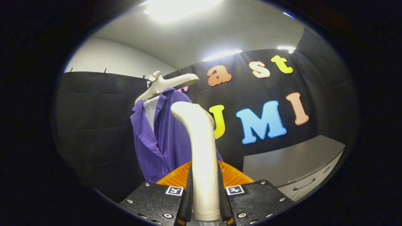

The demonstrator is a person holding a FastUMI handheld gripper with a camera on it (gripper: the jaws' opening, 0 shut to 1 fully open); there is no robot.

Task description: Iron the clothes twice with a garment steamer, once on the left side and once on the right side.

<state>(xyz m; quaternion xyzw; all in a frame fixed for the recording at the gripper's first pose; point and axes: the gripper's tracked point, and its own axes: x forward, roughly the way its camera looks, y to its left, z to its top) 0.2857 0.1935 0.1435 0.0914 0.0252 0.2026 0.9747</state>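
The jaws clamp both fingers on the white garment steamer (201,147) handle; the purple garment (157,138) hangs beyond at eleven o'clock on a hanger (166,84).

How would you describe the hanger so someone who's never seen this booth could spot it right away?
Start at the black cloth wall, then find the purple ribbed garment hanging before it, beyond the claw, which is shut on the cream plastic steamer handle. The pale cream plastic hanger sits atop that garment, through its collar. Unlike the upright handle, it spreads sideways like shoulders.
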